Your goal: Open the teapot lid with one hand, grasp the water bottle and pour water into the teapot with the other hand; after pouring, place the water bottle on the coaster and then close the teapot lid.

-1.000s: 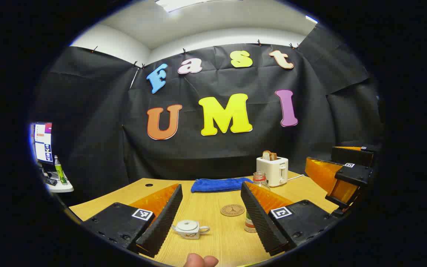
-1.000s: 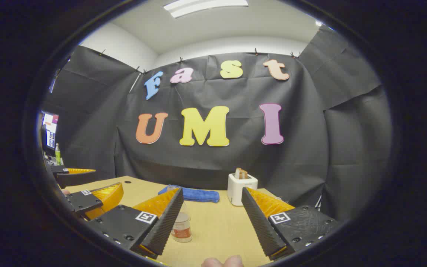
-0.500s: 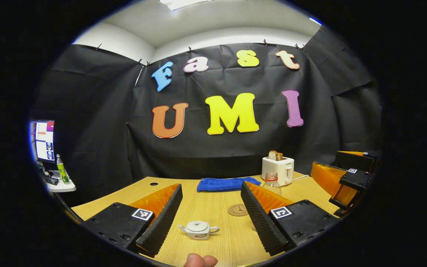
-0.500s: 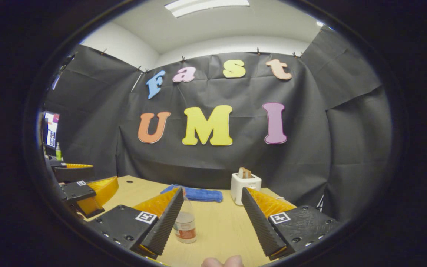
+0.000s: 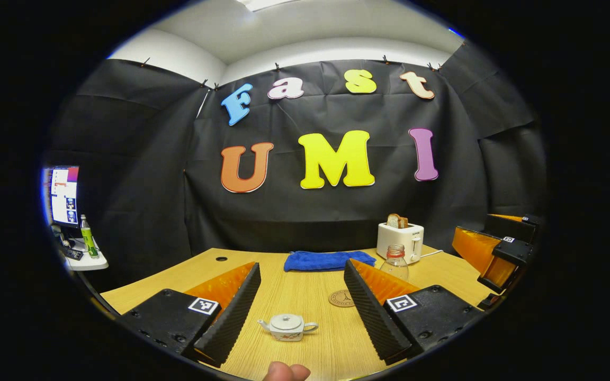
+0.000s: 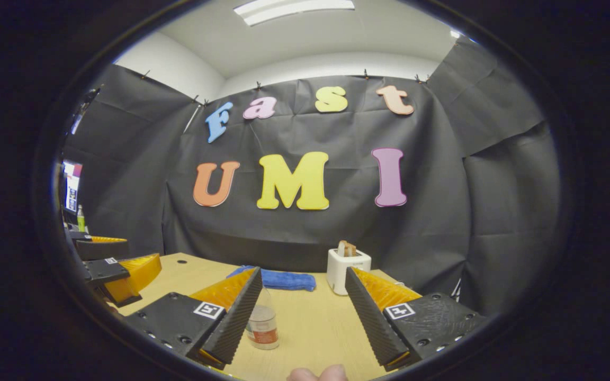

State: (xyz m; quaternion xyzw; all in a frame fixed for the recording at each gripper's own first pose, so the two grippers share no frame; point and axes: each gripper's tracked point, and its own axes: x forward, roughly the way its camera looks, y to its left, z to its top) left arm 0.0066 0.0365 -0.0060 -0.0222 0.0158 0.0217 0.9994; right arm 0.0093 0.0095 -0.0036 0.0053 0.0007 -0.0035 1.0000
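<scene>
Ahead, both grippers' fingers spread wide, teapot [image 5: 288, 327] and apparently uncapped water bottle [image 6: 262, 328] untouched.

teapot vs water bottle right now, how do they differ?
The teapot is white, opaque and squat; the water bottle is clear and tall. The teapot has its lid on; the bottle's neck shows no cap. The teapot sits between the left tongs' open fingers; the bottle stands farther back, near the toaster. Both stand upright on the table, untouched.

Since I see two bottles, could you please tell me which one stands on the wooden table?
The clear water bottle beside the toaster; the green bottle stands on a separate white shelf at far left.
</scene>
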